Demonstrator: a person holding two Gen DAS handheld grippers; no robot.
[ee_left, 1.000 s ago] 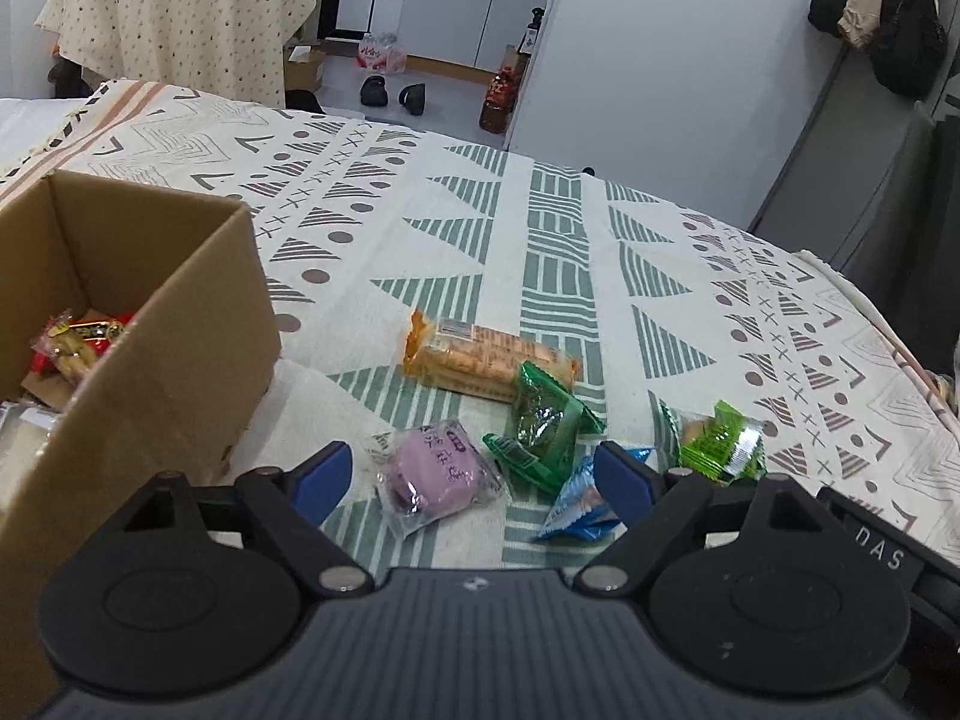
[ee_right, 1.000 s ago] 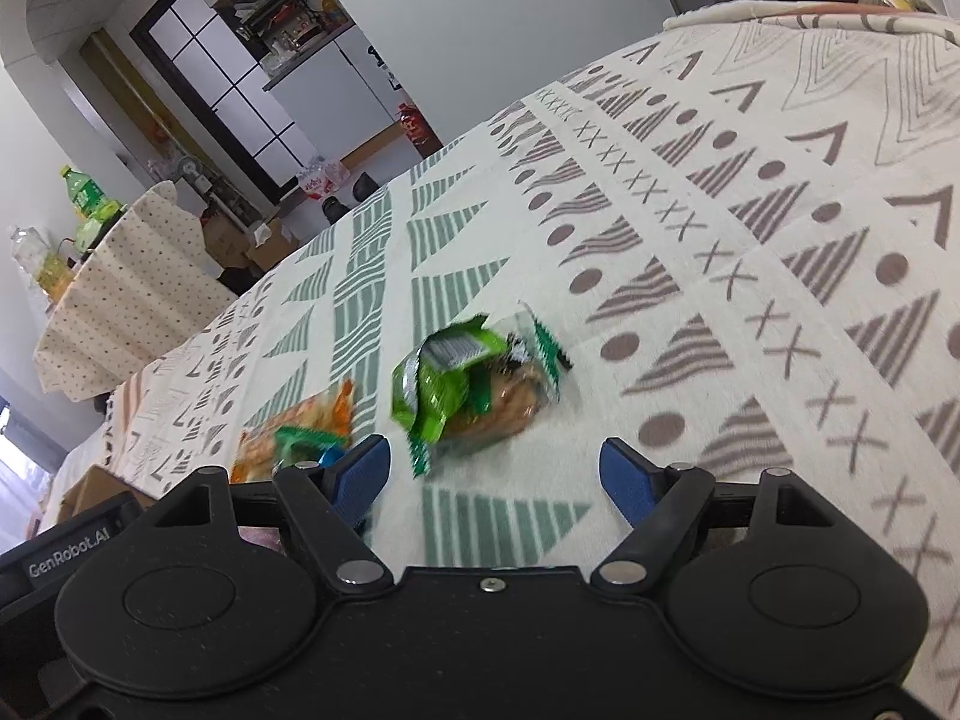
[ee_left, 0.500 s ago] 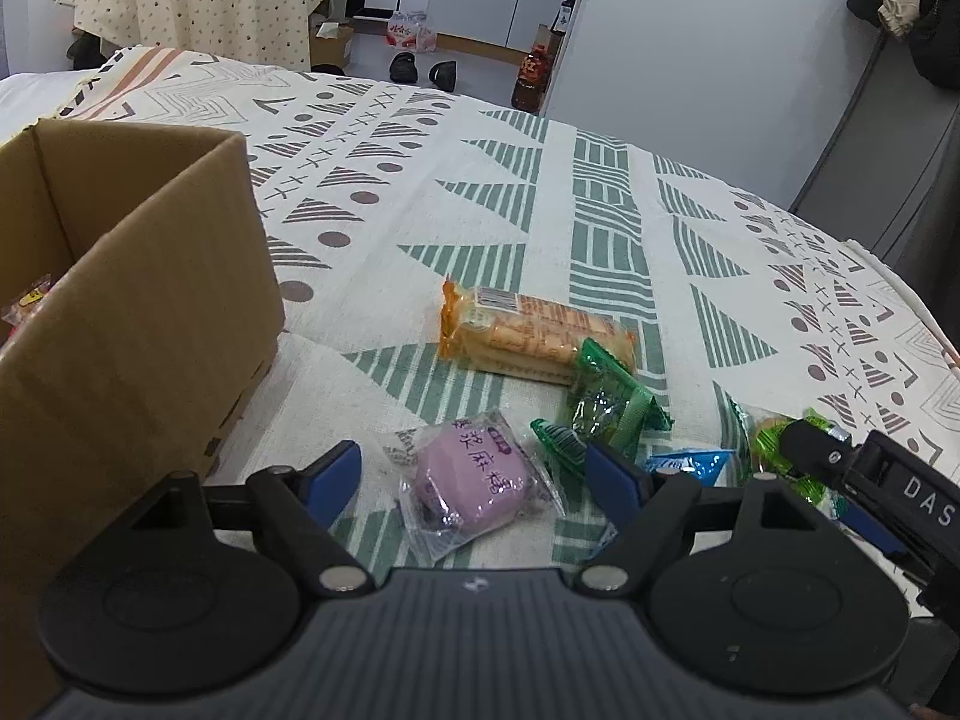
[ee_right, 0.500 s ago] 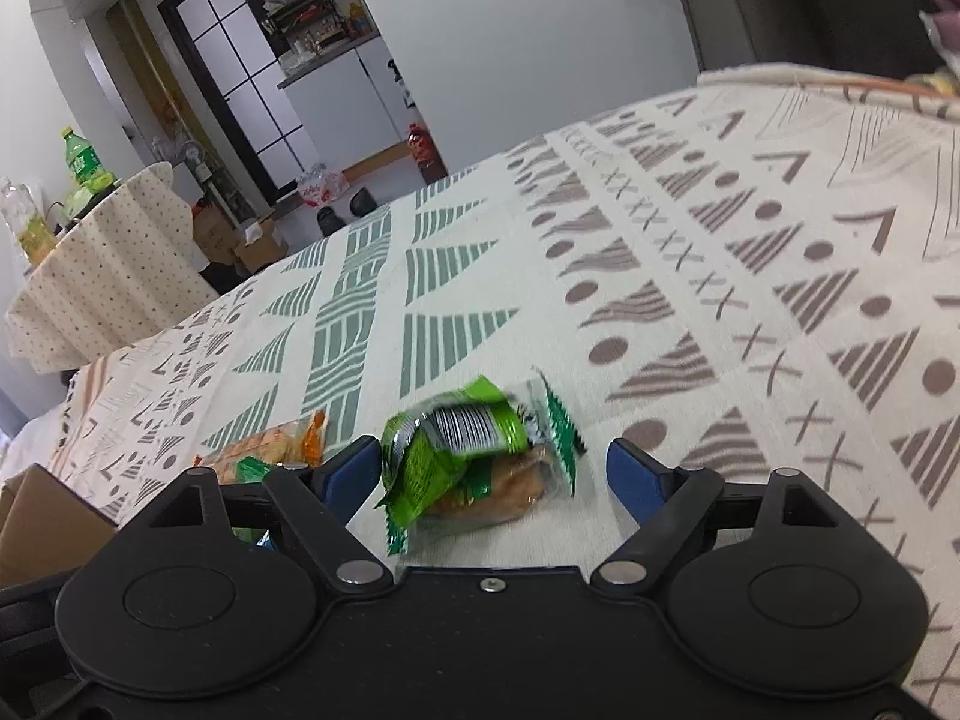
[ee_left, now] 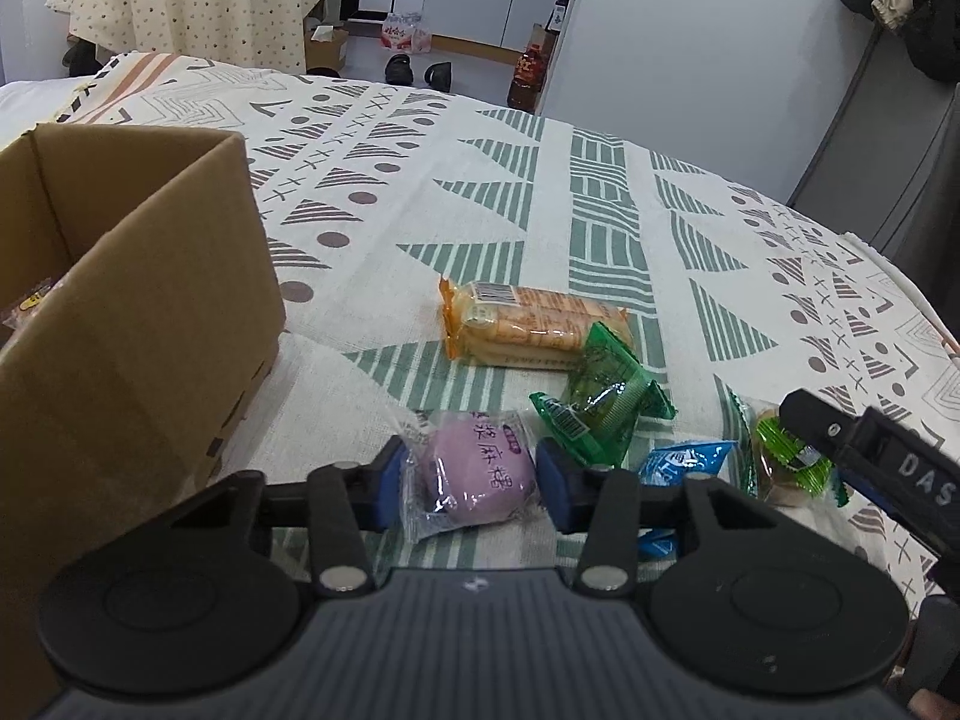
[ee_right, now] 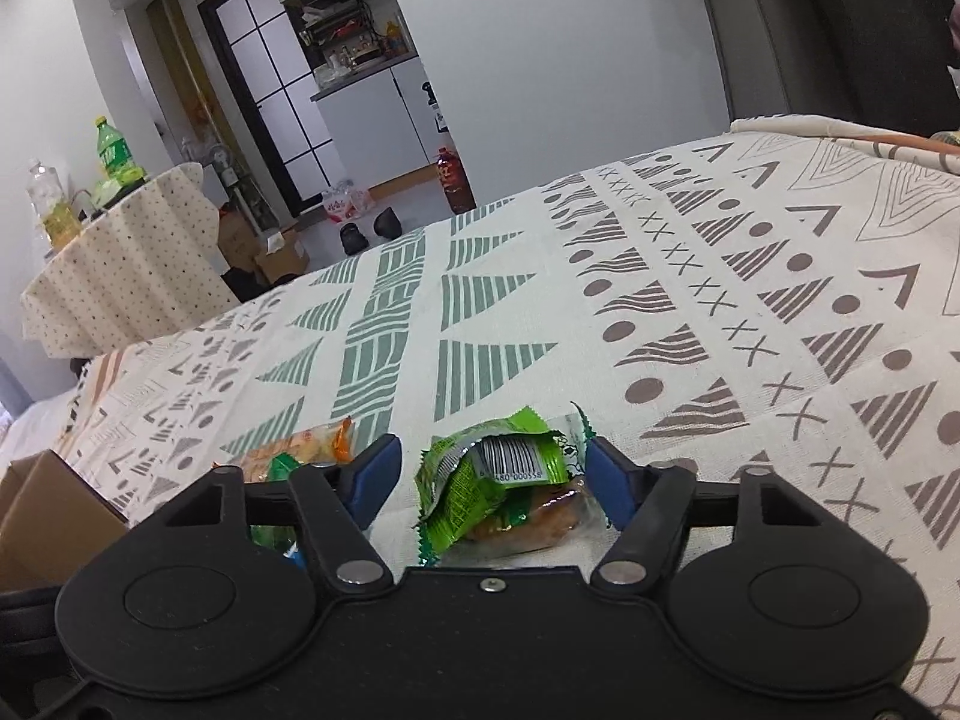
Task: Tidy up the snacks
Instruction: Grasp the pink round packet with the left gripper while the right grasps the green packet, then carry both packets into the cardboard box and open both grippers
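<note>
the left gripper (ee_left: 471,483) has narrowed since a moment ago; its blue pads now touch both sides of the purple mochi packet (ee_left: 470,476), which bears chinese characters. the right gripper (ee_right: 487,477) has come down around the light green snack (ee_right: 501,483), barcode up, jaws apart, far pad touching. its body reads "das". the cardboard box (ee_left: 129,324) sits left of the mochi, the orange biscuit pack (ee_left: 528,327) beyond.

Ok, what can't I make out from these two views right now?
- Cardboard box contents: left wrist view, hidden by its near wall and the frame edge.
- Blue packet: half hidden behind the left tongs.
- Right tongs grip on the green packet: contact unclear.
</note>
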